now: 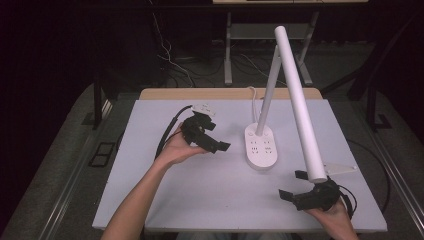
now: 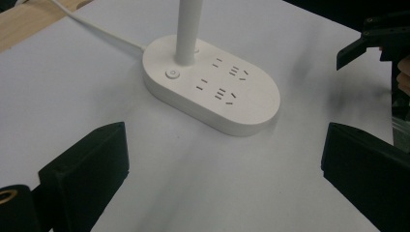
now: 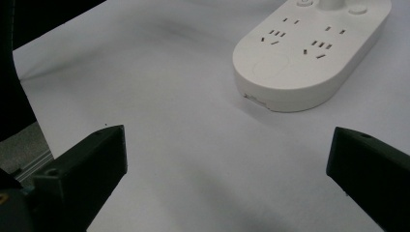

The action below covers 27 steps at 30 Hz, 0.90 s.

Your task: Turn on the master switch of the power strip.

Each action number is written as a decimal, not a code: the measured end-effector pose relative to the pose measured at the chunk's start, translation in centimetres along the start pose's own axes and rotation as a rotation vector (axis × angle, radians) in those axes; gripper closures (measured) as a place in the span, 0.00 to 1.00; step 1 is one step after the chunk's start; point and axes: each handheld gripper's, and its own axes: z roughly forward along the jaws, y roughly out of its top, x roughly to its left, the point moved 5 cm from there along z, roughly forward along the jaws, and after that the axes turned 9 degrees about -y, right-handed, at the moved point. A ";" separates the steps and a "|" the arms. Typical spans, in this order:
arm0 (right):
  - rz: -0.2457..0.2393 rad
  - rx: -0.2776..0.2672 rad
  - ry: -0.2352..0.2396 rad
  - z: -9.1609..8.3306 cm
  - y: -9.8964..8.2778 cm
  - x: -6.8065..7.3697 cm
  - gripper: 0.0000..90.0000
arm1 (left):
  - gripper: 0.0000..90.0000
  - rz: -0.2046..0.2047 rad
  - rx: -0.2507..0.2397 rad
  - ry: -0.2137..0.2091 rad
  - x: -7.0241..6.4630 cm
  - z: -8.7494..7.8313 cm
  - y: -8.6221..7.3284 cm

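Note:
A white desk lamp stands mid-table on an oval base (image 1: 260, 148) with several sockets in its top. Its thin stem (image 1: 268, 92) rises from the base, and its long tube head (image 1: 299, 102) slopes down toward the front right. My left gripper (image 1: 219, 136) is held left of the base, open and empty, pointing at the base (image 2: 212, 92). My right gripper (image 1: 291, 185) is low at the front right, under the tube's lower end, also open and empty. The base (image 3: 309, 53) lies ahead of its jaws. The right gripper's fingers (image 2: 372, 41) show far off in the left gripper view.
A white cord (image 1: 254, 102) runs from the lamp base to the table's back edge, where a wooden strip (image 1: 200, 93) shows. The white tabletop (image 1: 200, 190) is bare in front of the base. Metal legs (image 1: 228, 55) and loose cables lie on the floor behind.

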 end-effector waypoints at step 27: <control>-0.018 0.006 0.011 0.4 0.1 0.5 0.00 | 0.11 -0.070 -0.027 0.024 3.4 2.6 2.9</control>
